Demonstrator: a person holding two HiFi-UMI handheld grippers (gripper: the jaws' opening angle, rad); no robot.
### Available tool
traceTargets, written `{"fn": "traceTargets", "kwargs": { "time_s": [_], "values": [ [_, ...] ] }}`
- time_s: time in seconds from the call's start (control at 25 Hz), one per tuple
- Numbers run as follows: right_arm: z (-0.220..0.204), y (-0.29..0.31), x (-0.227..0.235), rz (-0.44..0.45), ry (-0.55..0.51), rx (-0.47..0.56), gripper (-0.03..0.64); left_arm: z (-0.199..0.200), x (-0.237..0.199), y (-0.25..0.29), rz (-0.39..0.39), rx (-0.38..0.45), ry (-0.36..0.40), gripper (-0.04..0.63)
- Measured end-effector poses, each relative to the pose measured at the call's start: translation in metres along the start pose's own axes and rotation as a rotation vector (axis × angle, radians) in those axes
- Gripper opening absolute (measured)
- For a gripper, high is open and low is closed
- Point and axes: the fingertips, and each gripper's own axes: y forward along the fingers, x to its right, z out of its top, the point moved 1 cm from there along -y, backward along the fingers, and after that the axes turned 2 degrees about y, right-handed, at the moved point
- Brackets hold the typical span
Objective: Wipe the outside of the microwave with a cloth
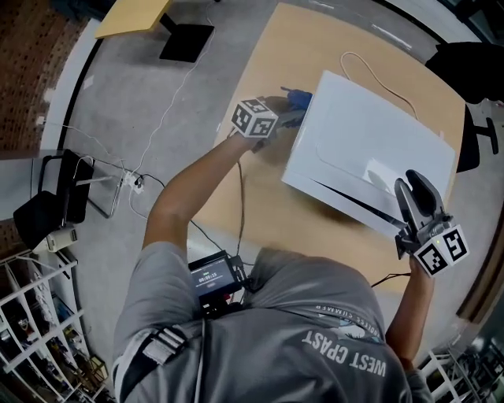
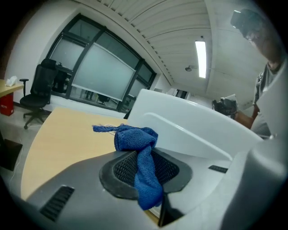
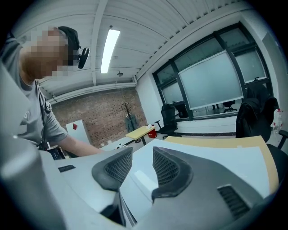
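Observation:
The white microwave [image 1: 370,149] stands on a light wooden table [image 1: 260,197]. My left gripper [image 1: 293,109] is at the microwave's left side, shut on a blue cloth [image 1: 298,97]. In the left gripper view the cloth [image 2: 141,152] is pinched between the dark pads and bunches out past the tips, next to the microwave's white wall [image 2: 189,126]. My right gripper [image 1: 413,183] hangs over the microwave's near right corner. In the right gripper view its jaws [image 3: 141,161] stand apart with nothing between them, and the white top [image 3: 216,157] lies beneath.
A thin cable [image 1: 370,67] loops on the table behind the microwave. On the floor to the left are a black chair [image 1: 51,205], cords and a wire rack [image 1: 31,330]. A yellow desk [image 1: 134,16] stands farther off.

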Motion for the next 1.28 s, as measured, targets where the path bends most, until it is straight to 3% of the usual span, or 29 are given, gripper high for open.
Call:
{"fn": "traceTargets", "kwargs": {
  "time_s": [0.16,0.44,1.0,1.28],
  "values": [
    [0.013,-0.011,-0.006,0.03,0.015,0.062,0.149,-0.028,0.051,-0.041,-0.01,0.003,-0.007,0.087],
    [0.02,-0.017,-0.014,0.077,-0.025,0.084,0.15,-0.058,0.121,-0.088,-0.047,-0.001,0.01,0.078],
    [0.03,-0.032,-0.025,0.061,-0.08,0.121,0.147,-0.076,0.146,-0.107,-0.055,-0.033,0.048,0.078],
    [0.04,-0.046,-0.031,-0.007,-0.194,0.162,0.049,-0.1,0.155,-0.114,-0.046,-0.076,0.066,0.078]
  ]
}}
